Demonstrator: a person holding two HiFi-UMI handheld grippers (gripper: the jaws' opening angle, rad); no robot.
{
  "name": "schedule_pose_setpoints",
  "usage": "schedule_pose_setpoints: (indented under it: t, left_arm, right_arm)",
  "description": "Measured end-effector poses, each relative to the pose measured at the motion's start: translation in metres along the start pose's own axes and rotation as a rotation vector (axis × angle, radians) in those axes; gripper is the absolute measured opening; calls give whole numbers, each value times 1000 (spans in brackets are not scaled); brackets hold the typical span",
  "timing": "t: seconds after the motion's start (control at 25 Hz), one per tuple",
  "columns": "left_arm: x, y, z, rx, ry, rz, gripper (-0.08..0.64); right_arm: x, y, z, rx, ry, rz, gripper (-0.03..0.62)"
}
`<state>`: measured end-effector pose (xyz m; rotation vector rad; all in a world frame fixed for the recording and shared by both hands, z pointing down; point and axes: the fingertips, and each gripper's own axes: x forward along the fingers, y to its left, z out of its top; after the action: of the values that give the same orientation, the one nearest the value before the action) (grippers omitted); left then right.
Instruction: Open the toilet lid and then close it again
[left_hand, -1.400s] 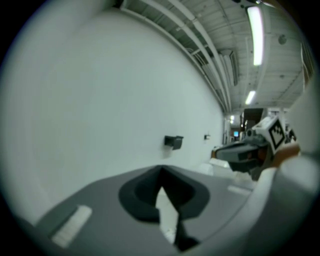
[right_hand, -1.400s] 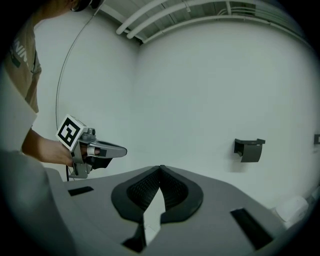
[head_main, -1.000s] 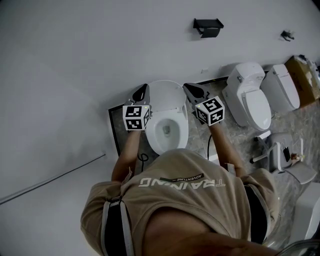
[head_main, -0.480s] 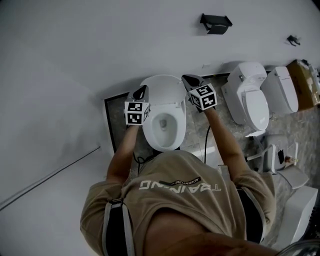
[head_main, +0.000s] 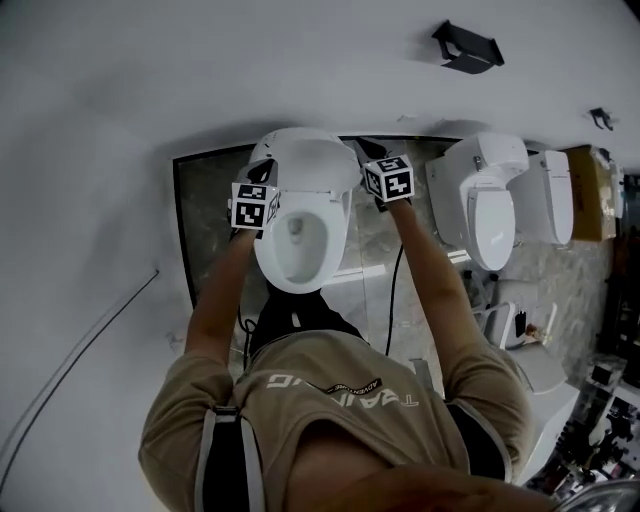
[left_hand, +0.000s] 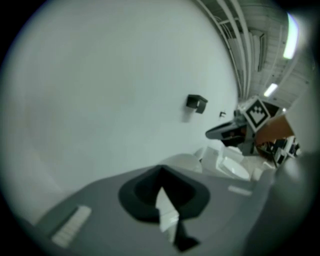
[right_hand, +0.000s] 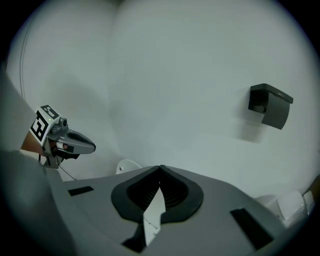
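A white toilet (head_main: 296, 262) stands against the wall with its bowl uncovered. Its lid (head_main: 305, 160) is raised behind the bowl. My left gripper (head_main: 264, 170) is shut, its tip at the lid's left edge. At the lid's right edge is my right gripper (head_main: 357, 150), also shut. Neither has anything between its jaws, and I cannot tell whether they touch the lid. In the left gripper view the shut jaws (left_hand: 161, 170) point at the wall, with the lid's rim (left_hand: 185, 162) and the right gripper (left_hand: 232, 132) beyond. The right gripper view shows its shut jaws (right_hand: 160, 169), the lid's rim (right_hand: 127, 166) and the left gripper (right_hand: 70, 142).
Two more white toilets (head_main: 480, 205) (head_main: 555, 195) stand to the right along the wall. A black holder (head_main: 468, 47) hangs on the wall above. A black cable (head_main: 392, 300) runs over the stone floor beside the toilet. A cardboard box (head_main: 592, 190) sits at the far right.
Both grippers have sunk lower beside the lid, both still shut. The head camera has swung, so the toilet now lies further left and higher in the picture.
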<state>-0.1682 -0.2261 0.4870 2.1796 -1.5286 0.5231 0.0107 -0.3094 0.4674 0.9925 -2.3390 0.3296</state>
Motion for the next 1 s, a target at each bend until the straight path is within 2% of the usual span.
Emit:
schedule_pose_setpoints:
  t: [0.24, 0.52, 0.68, 1.0]
  left_arm:
    - [42, 20, -20, -30, 62, -6, 5]
    - [67, 22, -34, -87, 105, -28, 5]
    - [73, 28, -40, -110, 120, -32, 5]
    - [69, 29, -47, -129, 120, -34, 5]
  right_arm:
    - [46, -13, -5, -18, 82, 22, 15]
    - [87, -11, -37, -72, 284, 100, 15]
    - [98, -9, -41, -57, 296, 119, 15]
    - [95, 10, -50, 4, 367, 248, 14]
